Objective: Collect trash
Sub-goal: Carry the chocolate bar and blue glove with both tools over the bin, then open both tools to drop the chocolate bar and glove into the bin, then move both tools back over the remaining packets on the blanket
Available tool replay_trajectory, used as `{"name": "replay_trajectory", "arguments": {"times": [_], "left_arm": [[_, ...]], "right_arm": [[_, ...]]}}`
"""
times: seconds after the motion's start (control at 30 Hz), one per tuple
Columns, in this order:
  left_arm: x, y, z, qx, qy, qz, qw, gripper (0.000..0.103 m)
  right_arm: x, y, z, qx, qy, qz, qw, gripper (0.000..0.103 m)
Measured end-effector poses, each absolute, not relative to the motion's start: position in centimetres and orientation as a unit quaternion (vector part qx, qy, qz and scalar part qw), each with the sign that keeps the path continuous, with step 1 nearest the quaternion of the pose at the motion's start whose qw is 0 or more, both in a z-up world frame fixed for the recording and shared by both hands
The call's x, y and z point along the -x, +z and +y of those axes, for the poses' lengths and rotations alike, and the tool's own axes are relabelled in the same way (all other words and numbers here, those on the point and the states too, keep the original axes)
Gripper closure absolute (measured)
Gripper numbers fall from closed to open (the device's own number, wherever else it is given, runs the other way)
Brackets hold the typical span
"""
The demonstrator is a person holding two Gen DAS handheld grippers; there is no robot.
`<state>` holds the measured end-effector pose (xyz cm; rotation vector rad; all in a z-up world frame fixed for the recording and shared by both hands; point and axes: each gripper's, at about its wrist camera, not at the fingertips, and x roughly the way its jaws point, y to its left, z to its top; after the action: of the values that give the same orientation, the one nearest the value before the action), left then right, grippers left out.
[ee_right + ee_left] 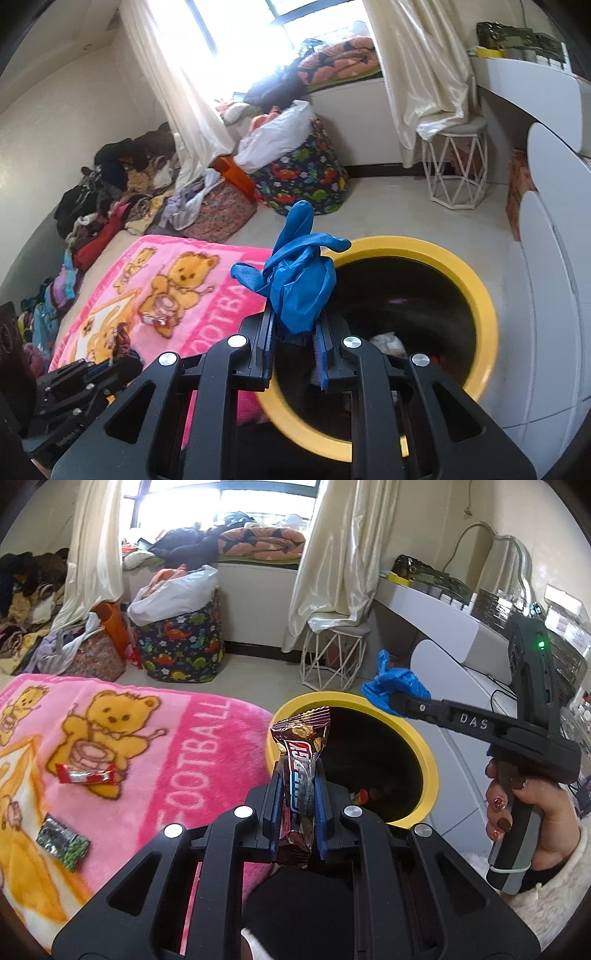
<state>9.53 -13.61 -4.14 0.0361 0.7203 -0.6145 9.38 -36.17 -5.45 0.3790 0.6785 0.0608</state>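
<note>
- The left tongs [298,775] pinch a brown foil snack-bar wrapper [300,753] around its lower half; its long axis stands nearly upright, running straight out along the fingers, with the crimped top end free
- The right tongs [295,325] are pressed onto a crumpled blue rubber glove [297,273], which bunches up above the fingertips, its loose fingers sticking upward
- The round black bin with a yellow rim [430,760] stands on the floor just beside the bed; its dark mouth lies directly ahead of and below both pairs of tongs, some scraps already inside
- Judged from the left view, the wrapper's top overlaps the near-left edge of the rim, so the left hand looks a shade short of the opening; the glove sits at the far edge, held by the right hand [524,812]
- From the right view, the glove hangs at the rim's upper-left edge [417,245], not clearly over the hole
- Both need to come further over the mouth before letting go, I judge
- A red wrapper [85,776] and a green-black sachet [63,842] remain on the pink teddy-bear blanket [184,738], left of the left tongs and nearer to them
</note>
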Motion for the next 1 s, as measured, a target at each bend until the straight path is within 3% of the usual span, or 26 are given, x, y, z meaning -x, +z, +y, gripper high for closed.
{"name": "replay_trajectory", "arguments": {"times": [0.63,0.77,0.83,0.9,1.0], "left_arm": [[-14.2,-7.3,-22.2,-0.063,-0.332,0.383,0.86,0.092],[-16.0,-8.4,-23.1,-0.051,-0.334,0.406,0.849,0.092],[-16.5,-8.8,-23.3,-0.05,-0.336,0.41,0.846,0.086],[-16.9,-8.9,-23.5,-0.054,-0.329,0.412,0.848,0.062],[-16.9,-8.3,-23.0,-0.048,-0.322,0.399,0.857,0.035]], "right_arm": [[-9.1,-10.3,-41.8,-0.223,-0.023,0.376,0.899,0.083],[-9.4,-10.8,-42.2,-0.232,-0.024,0.382,0.894,0.076],[-9.3,-10.9,-42.4,-0.236,-0.025,0.381,0.893,0.066],[-9.3,-10.9,-42.6,-0.239,-0.028,0.379,0.894,0.057],[-9.0,-10.6,-42.7,-0.244,-0.032,0.37,0.896,0.049]]}}
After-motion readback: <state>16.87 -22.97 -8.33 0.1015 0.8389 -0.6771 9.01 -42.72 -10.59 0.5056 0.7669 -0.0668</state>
